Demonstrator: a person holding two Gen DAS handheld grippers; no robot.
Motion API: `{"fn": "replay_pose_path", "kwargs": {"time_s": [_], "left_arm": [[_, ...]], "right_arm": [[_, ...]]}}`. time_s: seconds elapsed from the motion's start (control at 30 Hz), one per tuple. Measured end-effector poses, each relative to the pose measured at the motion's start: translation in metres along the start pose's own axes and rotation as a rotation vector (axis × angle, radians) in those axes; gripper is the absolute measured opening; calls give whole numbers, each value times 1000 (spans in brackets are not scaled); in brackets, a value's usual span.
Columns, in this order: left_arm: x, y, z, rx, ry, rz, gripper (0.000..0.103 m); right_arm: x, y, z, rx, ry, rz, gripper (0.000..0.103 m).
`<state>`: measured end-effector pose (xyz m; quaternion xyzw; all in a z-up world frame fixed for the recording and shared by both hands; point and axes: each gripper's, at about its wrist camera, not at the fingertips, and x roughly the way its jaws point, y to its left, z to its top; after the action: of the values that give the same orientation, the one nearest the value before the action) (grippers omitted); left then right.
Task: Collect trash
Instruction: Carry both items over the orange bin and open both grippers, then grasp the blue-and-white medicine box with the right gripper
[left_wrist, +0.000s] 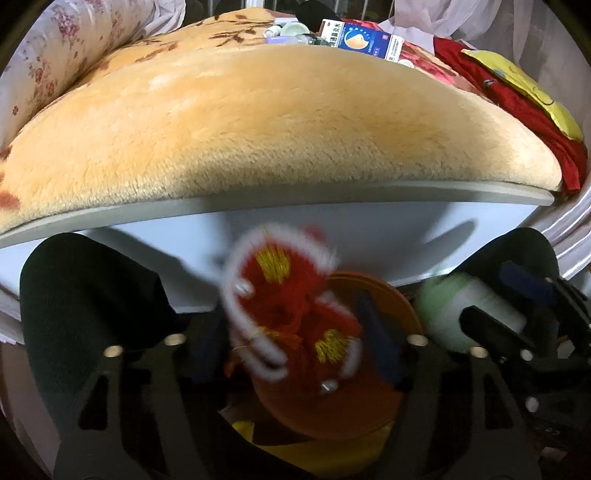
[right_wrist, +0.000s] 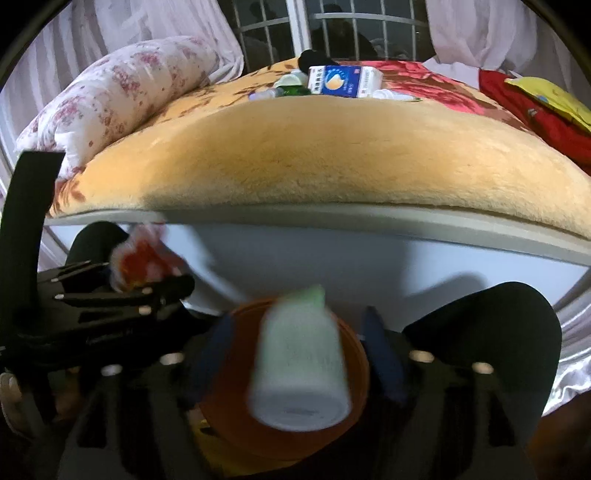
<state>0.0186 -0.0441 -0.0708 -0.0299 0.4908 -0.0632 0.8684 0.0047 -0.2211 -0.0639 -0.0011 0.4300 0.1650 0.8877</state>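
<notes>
- Left wrist view: our left gripper (left_wrist: 295, 347) has its jaws spread, and the blurred red knitted ornament with white trim and yellow patches (left_wrist: 291, 314) sits loose between them, pads not pressing it
- Under it we see the round orange bin (left_wrist: 369, 413), below the bed's white front edge
- Right wrist view: our right gripper (right_wrist: 295, 365) is spread too, the blurred white paper cup with green rim (right_wrist: 301, 369) free over the bin (right_wrist: 229, 417)
- Blue-and-white carton (right_wrist: 341, 82) lies at the far edge of the yellow plush blanket (right_wrist: 332, 162)
</notes>
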Motion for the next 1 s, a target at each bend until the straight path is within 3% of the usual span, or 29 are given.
{"fn": "replay_pose_path", "kwargs": {"time_s": [0.2, 0.57, 0.77, 1.0], "left_arm": [[6, 3, 0, -10, 27, 0, 72], [1, 5, 0, -22, 7, -3, 74], [-13, 5, 1, -12, -49, -38, 75], [-28, 6, 6, 7, -139, -76, 80]], "right_arm": [[0, -10, 0, 47, -2, 0, 73], [-18, -15, 13, 43, -56, -10, 73], [-36, -29, 63, 5, -153, -35, 73], [-11, -50, 169, -108, -212, -38, 78]]}}
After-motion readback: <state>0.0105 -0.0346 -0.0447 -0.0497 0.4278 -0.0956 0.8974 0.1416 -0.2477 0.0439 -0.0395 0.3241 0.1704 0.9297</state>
